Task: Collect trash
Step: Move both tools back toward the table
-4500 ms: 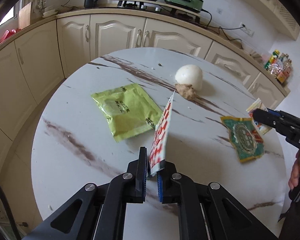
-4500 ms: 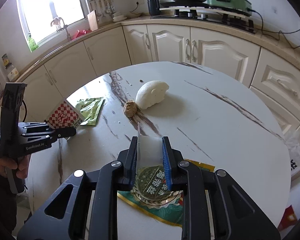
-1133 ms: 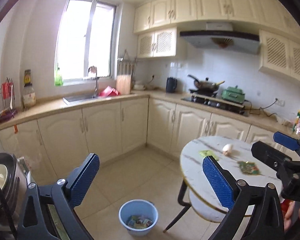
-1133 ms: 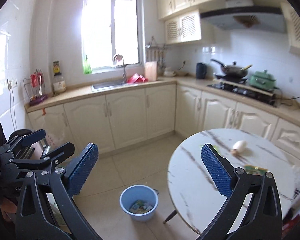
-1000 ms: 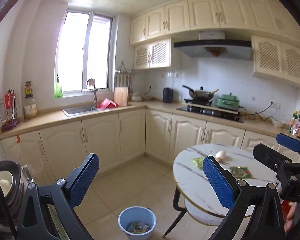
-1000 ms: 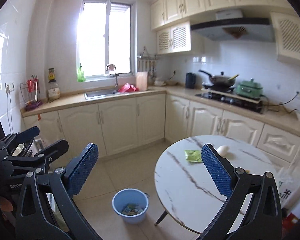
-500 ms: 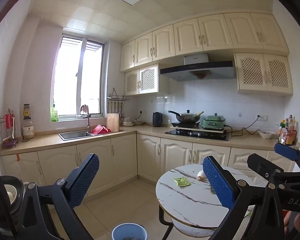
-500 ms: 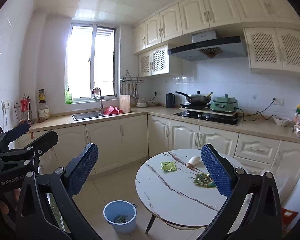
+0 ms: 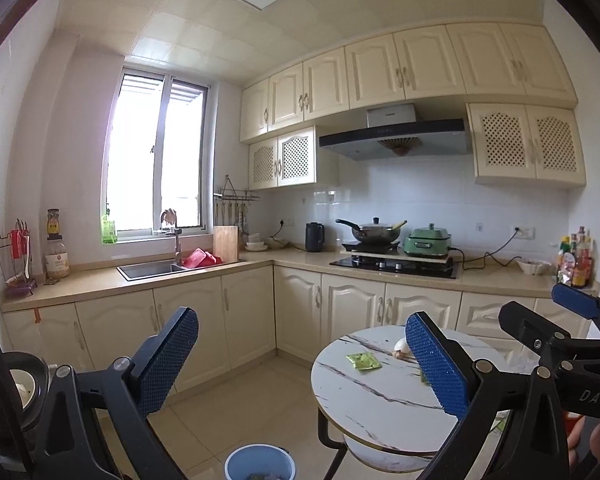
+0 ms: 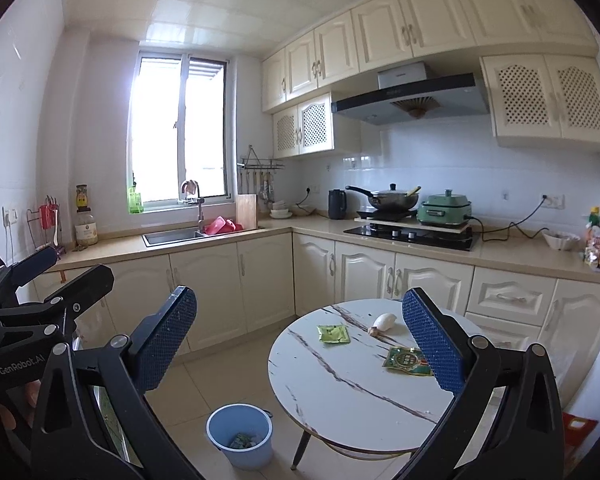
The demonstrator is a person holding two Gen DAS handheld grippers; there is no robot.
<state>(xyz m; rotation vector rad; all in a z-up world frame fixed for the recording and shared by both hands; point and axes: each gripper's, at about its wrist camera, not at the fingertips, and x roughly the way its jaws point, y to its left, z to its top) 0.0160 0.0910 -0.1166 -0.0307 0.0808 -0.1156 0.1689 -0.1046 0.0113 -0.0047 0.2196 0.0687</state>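
Both grippers are held high and far back from the round marble table. My left gripper is wide open and empty. My right gripper is wide open and empty. On the table lie a light green packet, a dark green and gold packet, and a white onion with a brown scrap. The light green packet and the onion also show in the left wrist view. A blue bin with wrappers inside stands on the floor left of the table; it also shows in the left wrist view.
Cream cabinets and a counter with a sink and a stove run along the far walls. Tiled floor lies between the cabinets and the table. The other gripper shows at each view's edge.
4.5 s ago each gripper was shut on a wrapper over the table. Now both are open and empty, and over the last second both views have pulled back and tilted upward.
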